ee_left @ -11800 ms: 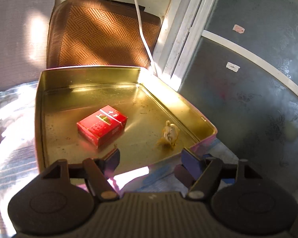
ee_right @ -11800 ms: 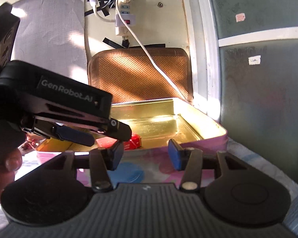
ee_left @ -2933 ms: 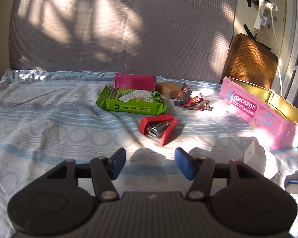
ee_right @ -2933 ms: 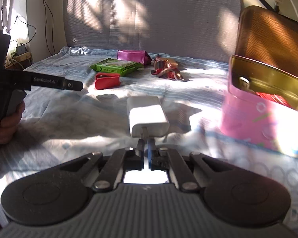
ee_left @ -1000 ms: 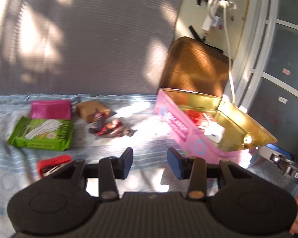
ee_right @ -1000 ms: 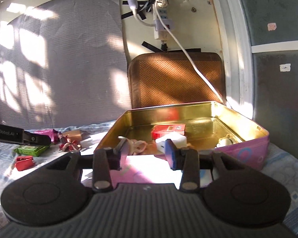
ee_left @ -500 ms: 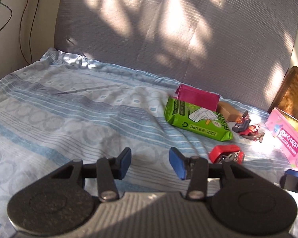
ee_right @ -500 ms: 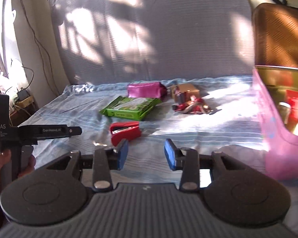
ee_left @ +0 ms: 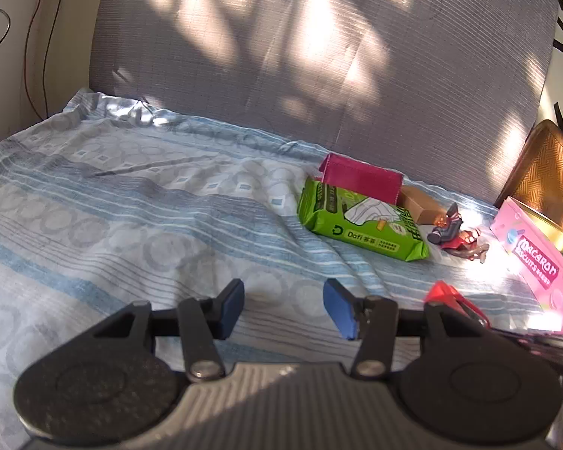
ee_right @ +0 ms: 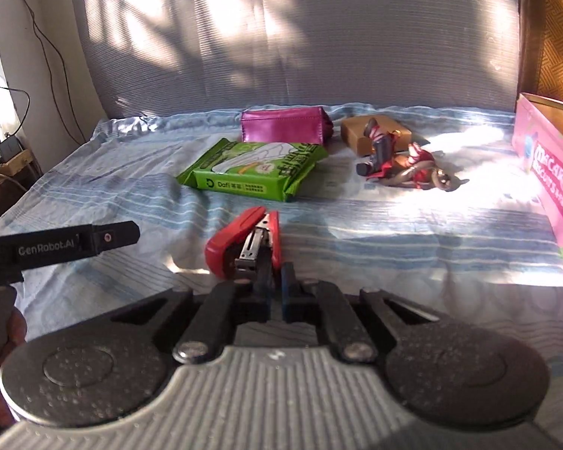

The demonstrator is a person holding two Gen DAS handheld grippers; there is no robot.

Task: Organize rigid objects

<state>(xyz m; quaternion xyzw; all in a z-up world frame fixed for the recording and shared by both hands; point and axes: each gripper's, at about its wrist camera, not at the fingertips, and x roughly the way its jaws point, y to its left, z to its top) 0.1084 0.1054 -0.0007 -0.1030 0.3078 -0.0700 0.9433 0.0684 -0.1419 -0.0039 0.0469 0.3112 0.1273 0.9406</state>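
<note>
My right gripper is shut on the near end of a red stapler that lies on the striped bedsheet. The stapler also shows at the right of the left wrist view. My left gripper is open and empty above the sheet, to the left of the stapler. A pink Macaron tin stands at the right edge; it also shows in the left wrist view. A toy figure with rings lies in front of a brown box.
A green wipes pack and a magenta pouch lie beyond the stapler. A grey padded headboard backs the bed. A brown woven cushion leans behind the tin. Cables and a plug strip sit off the bed's left.
My right gripper has moved down to the stapler and closed on its near end. My left gripper stays open and has shifted slightly closer to the objects.
</note>
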